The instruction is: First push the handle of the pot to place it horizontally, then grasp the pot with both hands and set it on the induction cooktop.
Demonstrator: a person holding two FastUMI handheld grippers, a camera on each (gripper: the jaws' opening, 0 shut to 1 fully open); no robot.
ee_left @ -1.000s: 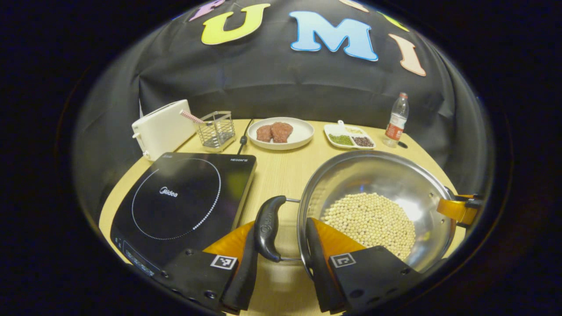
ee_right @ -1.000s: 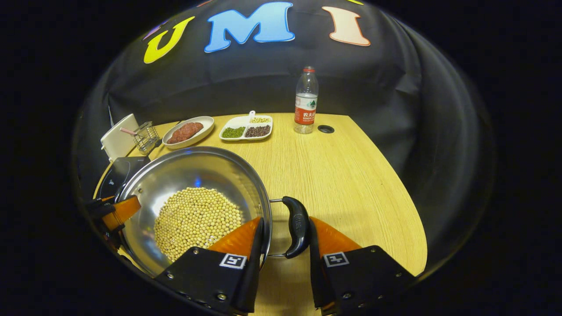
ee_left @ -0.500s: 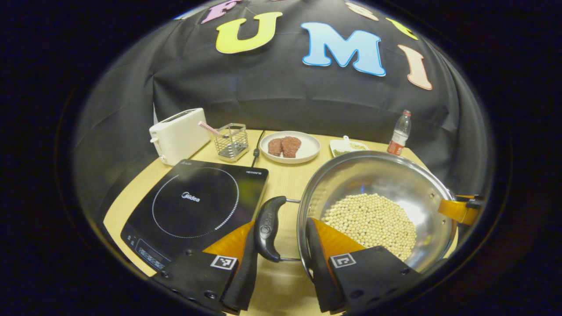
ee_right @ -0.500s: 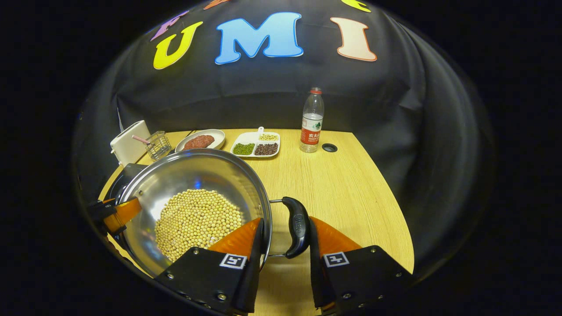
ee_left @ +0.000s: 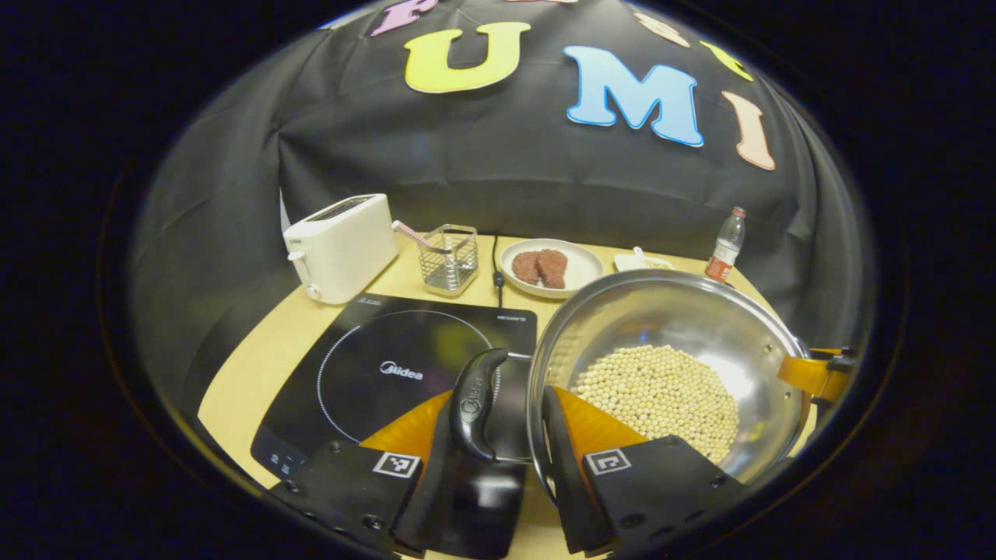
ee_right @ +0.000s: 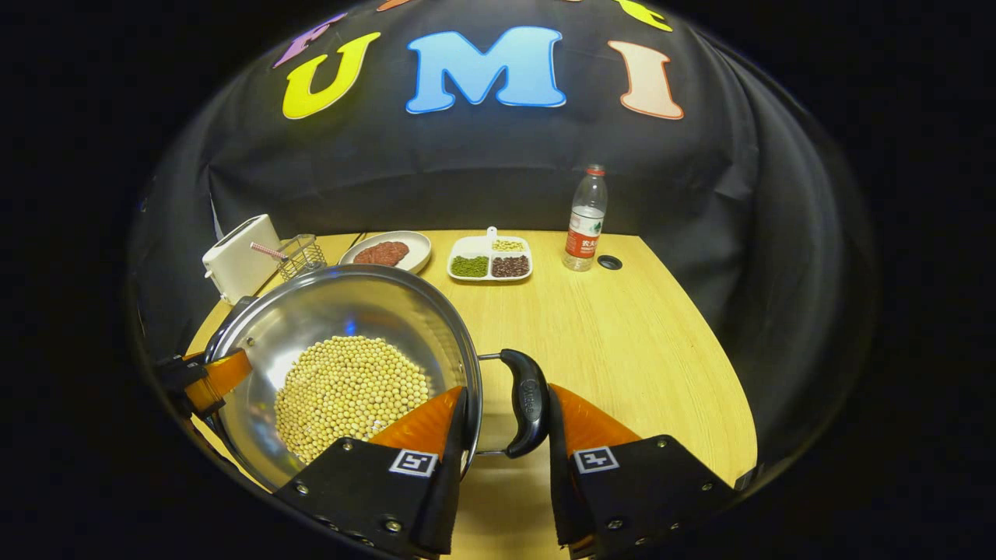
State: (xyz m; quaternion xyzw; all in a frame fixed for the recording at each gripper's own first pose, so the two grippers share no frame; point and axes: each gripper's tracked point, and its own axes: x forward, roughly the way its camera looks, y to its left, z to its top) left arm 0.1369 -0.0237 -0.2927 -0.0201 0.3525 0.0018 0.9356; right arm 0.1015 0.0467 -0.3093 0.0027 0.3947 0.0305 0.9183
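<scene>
Wooden table (ee_right: 622,342), black cloth wall (ee_right: 482,171)

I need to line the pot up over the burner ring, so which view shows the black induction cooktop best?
The left gripper view: the black induction cooktop shows its dotted ring and control strip beside the steel pot. In the right gripper view, just a dark corner peeks from behind the pot's rim.

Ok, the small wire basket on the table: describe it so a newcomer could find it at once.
Start at the wooden table, far edge by the black cloth. The wire basket stands there between the white toaster and the plate of meat, behind the induction cooktop. It alone is see-through mesh, with a pink-striped stick poking out.
</scene>
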